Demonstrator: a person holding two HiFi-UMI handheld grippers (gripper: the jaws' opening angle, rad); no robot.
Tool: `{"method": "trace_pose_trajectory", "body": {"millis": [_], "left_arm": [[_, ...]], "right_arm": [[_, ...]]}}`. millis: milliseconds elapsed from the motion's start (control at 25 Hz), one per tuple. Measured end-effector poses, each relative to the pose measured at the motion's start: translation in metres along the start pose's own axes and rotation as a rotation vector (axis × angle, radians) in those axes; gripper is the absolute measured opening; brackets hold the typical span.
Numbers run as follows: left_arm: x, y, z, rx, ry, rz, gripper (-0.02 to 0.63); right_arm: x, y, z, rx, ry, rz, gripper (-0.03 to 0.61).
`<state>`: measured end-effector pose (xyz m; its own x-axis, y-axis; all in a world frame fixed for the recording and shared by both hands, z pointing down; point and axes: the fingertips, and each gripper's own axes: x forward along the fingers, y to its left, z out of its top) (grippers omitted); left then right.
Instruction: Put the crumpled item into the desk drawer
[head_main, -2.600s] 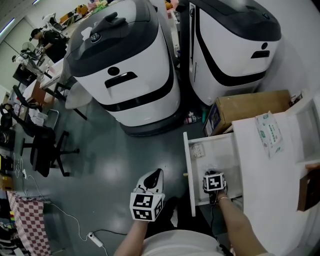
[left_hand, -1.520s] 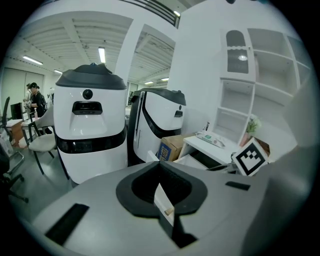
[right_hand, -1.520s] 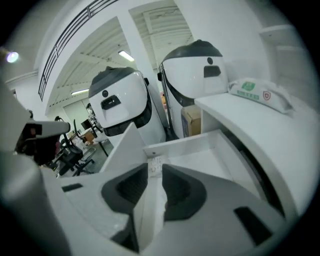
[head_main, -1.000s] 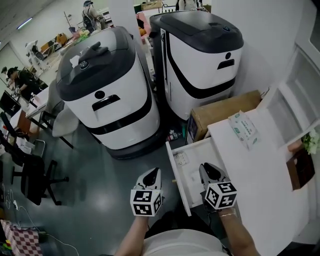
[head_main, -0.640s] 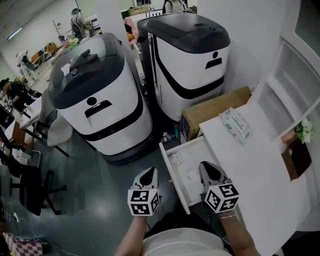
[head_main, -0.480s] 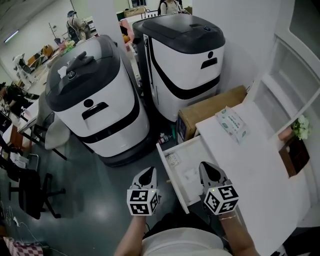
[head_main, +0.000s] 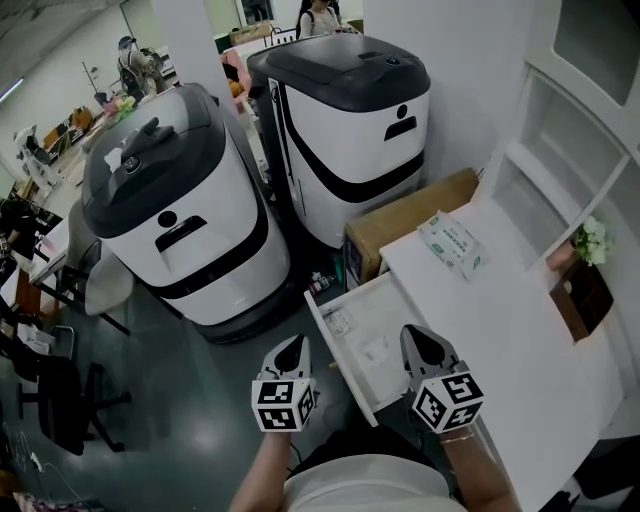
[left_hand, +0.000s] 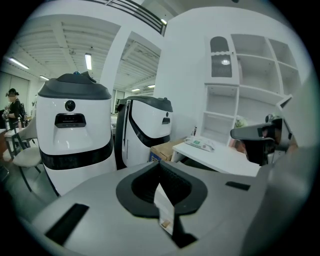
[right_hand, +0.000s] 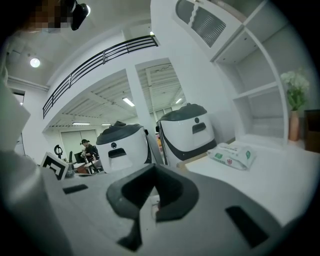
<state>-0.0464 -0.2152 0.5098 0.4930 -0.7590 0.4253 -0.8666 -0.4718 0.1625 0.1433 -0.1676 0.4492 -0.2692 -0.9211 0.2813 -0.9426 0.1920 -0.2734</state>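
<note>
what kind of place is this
Likely a shared office or robotics workspace: two big white-and-black machines stand side by side, office chairs and people fill the back, and a white desk sits under wall shelves.

Two claws: left claw (head_main: 293, 347), right claw (head_main: 419, 340). Two white machines (head_main: 200, 250), one cardboard box (head_main: 410, 215), one wipes pack (head_main: 450, 243), one open drawer (head_main: 338, 358).

The drawer (head_main: 335, 355) stands pulled out leftward from the table (head_main: 520, 340), with the crumpled item (head_main: 375, 350) lying inside it. A wipes pack (head_main: 450, 245) lies on the table farther back. A cardboard box (head_main: 405, 212) sits behind the drawer, against the table's end. The left tongs (head_main: 293, 346) hang left of the drawer, and the right tongs (head_main: 416, 336) are at its right.
</note>
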Motion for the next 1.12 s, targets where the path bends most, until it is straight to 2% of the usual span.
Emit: {"method": "trace_pose_trajectory", "body": {"millis": [280,1120], "left_arm": [[0.001,-0.0004,0.0025,0.008,-0.002,-0.009,-0.009],[0.0069,0.0034,0.0028,0.009,0.004,-0.006,-0.009]], "right_arm": [[-0.0055,-0.0014,0.0066,0.001,-0.028,-0.01,0.002],[-0.0036,-0.0042,-0.0029,0.035,-0.009,0.0,0.002]]}}
